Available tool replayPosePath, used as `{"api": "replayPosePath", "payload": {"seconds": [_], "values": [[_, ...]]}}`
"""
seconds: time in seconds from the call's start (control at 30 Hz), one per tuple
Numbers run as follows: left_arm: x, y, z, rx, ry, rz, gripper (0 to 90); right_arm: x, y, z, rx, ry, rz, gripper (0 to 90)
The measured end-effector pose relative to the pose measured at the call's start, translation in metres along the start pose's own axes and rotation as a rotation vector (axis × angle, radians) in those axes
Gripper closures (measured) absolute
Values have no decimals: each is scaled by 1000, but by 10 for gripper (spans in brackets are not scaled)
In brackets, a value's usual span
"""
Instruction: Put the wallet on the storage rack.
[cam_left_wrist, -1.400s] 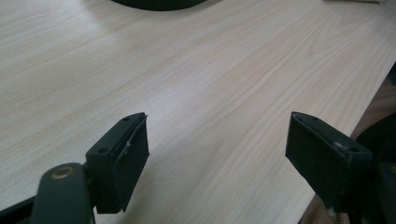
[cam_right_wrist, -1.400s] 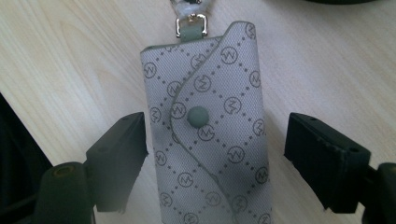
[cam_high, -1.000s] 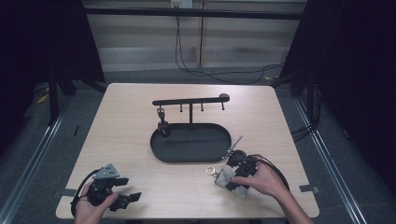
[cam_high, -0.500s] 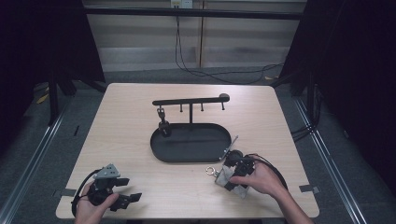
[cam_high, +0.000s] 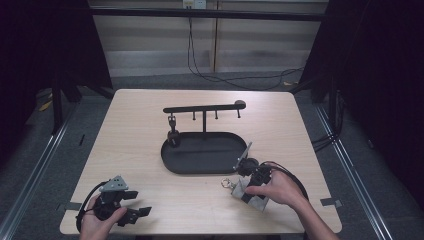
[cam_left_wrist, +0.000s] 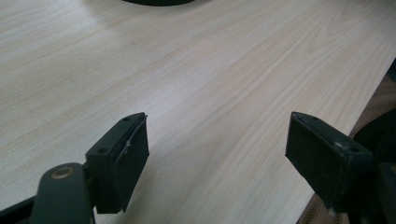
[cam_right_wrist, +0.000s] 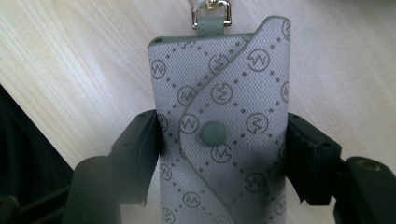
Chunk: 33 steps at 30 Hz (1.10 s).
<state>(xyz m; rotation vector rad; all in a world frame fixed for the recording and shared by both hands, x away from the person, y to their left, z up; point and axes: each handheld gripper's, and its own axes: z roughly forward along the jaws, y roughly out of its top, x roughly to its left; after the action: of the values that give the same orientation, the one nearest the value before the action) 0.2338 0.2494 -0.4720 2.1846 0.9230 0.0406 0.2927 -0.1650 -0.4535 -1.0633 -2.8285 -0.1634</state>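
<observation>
A grey key pouch (cam_right_wrist: 219, 116) with a diamond pattern, a snap button and a metal clasp (cam_right_wrist: 211, 14) lies flat on the wooden table (cam_high: 150, 135). My right gripper (cam_right_wrist: 222, 149) has just been closing, and its jaws now press the pouch's two sides. In the high view the right gripper (cam_high: 245, 187) sits just in front of the black oval tray (cam_high: 200, 157), with the clasp (cam_high: 227, 183) poking out to its left. Near the front left corner my left gripper (cam_high: 134, 204) rests low over bare wood, its jaws wide apart around nothing (cam_left_wrist: 217, 140).
A black stand with a hook bar (cam_high: 205, 107) rises from the back of the tray. A small dark item (cam_high: 173, 132) hangs from its leftmost hook. Cables trail across the floor behind the table. The table's front edge is close to both hands.
The right gripper's jaws have closed in on the pouch. The right hand barely shifted and the left hand kept still.
</observation>
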Motion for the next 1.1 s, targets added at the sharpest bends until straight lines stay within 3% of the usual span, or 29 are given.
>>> {"api": "replayPosePath", "payload": {"seconds": [0.1, 0.27, 0.6, 0.87, 1.1], "values": [[0, 0, 0, -4, 5, -3, 212, 2, 1, -4, -4, -11, -5, 338], [0, 0, 0, 6, 1, 4, 212, 3, 4, -11, 42, -33, -7, 339], [0, 0, 1, 9, -2, 2, 212, 3, 6, -18, 83, -34, 6, 339], [1, 0, 1, 12, 0, -4, 212, 3, 9, -28, 82, -39, -16, 339], [2, 0, 4, 19, -5, -12, 212, 2, 13, -36, 88, -40, 3, 339]]}}
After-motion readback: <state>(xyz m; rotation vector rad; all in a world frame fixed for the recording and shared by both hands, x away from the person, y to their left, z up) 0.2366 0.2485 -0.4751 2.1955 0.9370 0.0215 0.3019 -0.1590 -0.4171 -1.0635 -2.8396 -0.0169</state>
